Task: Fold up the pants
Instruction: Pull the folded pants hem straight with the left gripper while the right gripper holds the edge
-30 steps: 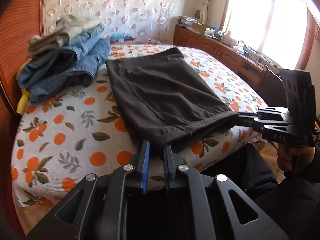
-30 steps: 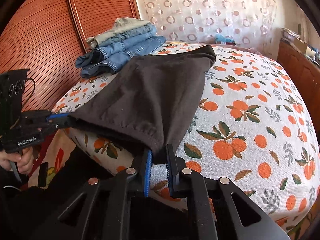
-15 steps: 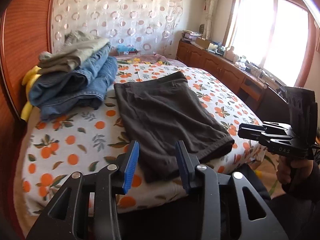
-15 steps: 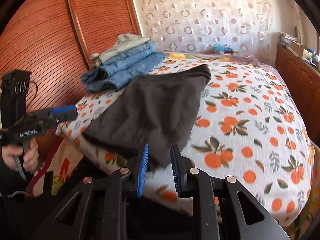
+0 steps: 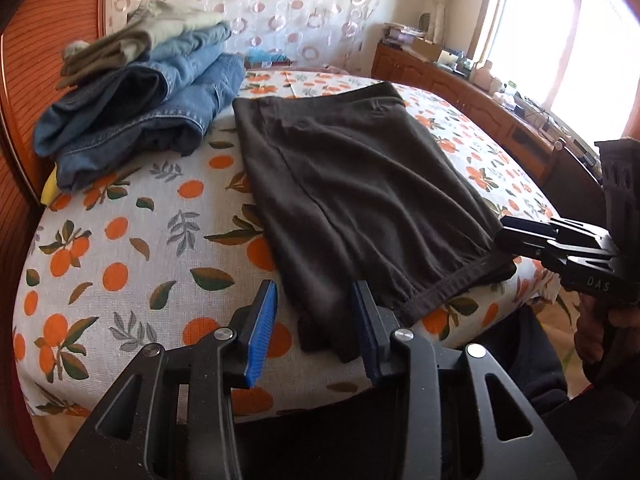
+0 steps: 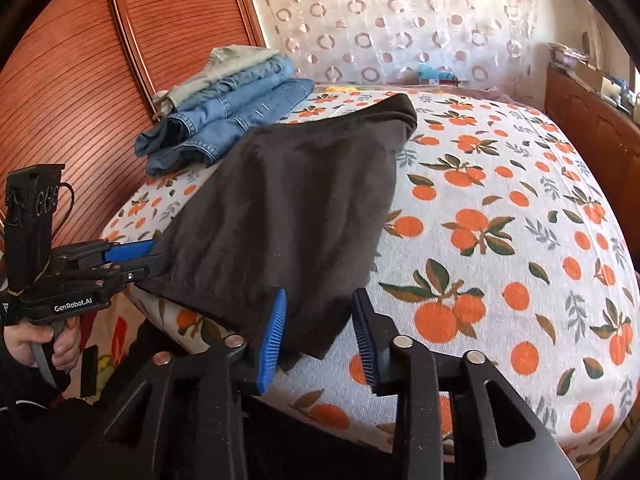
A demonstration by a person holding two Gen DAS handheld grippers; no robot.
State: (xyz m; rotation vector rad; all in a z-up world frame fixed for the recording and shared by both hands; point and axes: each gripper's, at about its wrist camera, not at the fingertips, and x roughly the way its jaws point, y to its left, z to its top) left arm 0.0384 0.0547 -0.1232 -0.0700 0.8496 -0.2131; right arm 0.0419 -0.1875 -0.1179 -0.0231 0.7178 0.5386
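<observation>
Now both grippers, left [image 5: 314, 320] and right [image 6: 320, 330], gape at pants [image 5: 352, 184] hem, near bed [image 5: 120, 248] edge; pants run lengthwise away.

Daylight from blown-out window [image 5: 576, 36] at right; bright, soft shadows, sharp focus centrally, strong fisheye curvature and dark vignetted corners.
</observation>
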